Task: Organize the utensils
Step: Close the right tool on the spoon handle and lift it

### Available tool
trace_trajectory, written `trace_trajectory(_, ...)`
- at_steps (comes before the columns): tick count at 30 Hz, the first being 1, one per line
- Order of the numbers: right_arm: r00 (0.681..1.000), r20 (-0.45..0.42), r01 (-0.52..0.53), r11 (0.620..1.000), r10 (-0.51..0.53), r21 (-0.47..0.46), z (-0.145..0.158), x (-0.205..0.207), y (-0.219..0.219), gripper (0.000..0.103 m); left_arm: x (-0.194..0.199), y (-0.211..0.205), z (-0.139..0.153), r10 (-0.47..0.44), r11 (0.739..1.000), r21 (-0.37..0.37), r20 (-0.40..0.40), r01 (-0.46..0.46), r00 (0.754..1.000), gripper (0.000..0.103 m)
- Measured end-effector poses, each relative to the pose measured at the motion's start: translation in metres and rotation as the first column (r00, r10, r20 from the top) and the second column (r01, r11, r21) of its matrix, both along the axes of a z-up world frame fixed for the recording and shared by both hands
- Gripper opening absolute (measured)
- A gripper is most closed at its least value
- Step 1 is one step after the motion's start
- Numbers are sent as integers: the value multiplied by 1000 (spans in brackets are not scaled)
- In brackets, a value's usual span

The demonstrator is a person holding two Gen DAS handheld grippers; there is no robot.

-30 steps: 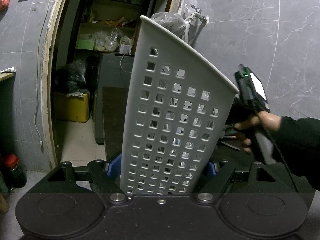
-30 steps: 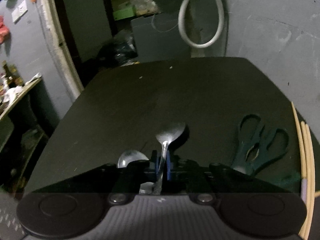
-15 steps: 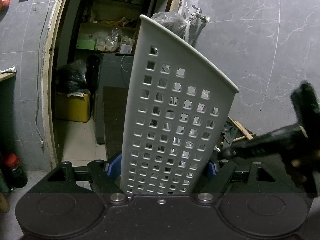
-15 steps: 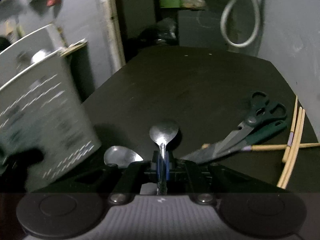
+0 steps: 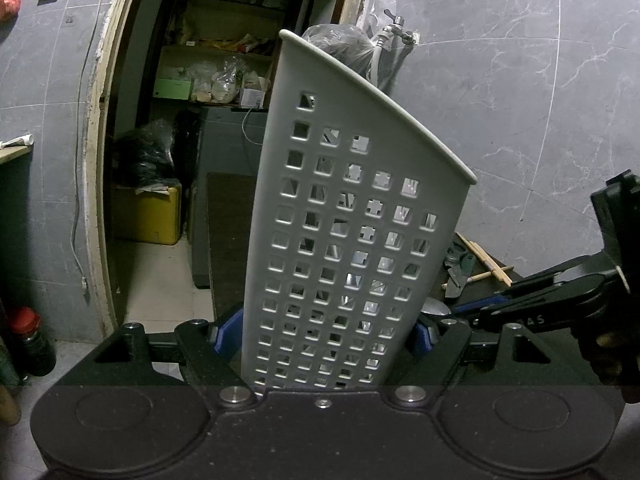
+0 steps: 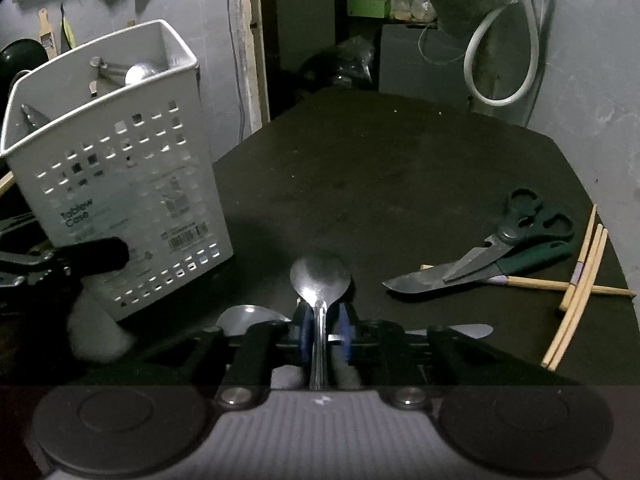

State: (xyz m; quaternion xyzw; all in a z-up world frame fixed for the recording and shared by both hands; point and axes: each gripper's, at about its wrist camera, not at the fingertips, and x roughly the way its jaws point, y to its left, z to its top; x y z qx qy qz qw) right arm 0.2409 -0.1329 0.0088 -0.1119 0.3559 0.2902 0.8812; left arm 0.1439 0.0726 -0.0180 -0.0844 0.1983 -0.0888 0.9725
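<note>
**Spoon between the right jaws, caddy clamped in the left**

Spoon (image 6: pixel 320 284) sits right in the middle of the right gripper (image 6: pixel 322 330), handle running back between the blue pads, bowl sticking out forward over the dark table (image 6: pixel 400 168). Those jaws are opening at the moment, and there's a visible gap on each side of the handle, so it's between them but not really pinched anymore.

Just left of it a second spoon (image 6: pixel 246 316) peeks out from behind the gripper body, lying on the table.

Further left is the white perforated utensil caddy (image 6: pixel 120 168), tilted, with a few metal utensils already poking out the top. The left gripper (image 5: pixel 324 336) is clenched on it, blue pads pressing both sides near the bottom.

Over on the right side of the table: green-handled scissors (image 6: pixel 528 220), a knife (image 6: pixel 460 276) lying under them, and a few wooden chopsticks (image 6: pixel 576 292) crossed over each other near the edge.
</note>
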Motion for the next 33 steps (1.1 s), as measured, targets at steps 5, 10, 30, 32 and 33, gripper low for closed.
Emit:
trace_trajectory(5, 1000, 4, -2, 1000, 2, -3, -3, 5, 5, 15, 0, 0, 0, 0, 1000, 0, 0, 0, 1000, 80)
trace_trajectory(10, 1000, 7, 19, 1000, -19, 25, -4, 4, 0, 6, 0, -1, 0, 0, 1000, -1, 0, 0, 1000, 80)
trace_trajectory(30, 955, 282, -35, 916, -87, 400, 45, -33, -44, 7, 0, 0, 0, 0, 1000, 0, -1, 0, 1000, 80)
trace_trajectory(32, 947, 306, -50, 901, -94, 431, 49, -33, -45, 7, 0, 0, 0, 1, 1000, 0, -1, -1, 1000, 80)
trace_trajectory(33, 943, 319, -59, 893, -98, 447, 51, -34, -46, 7, 0, 0, 0, 0, 1000, 0, -1, 0, 1000, 80)
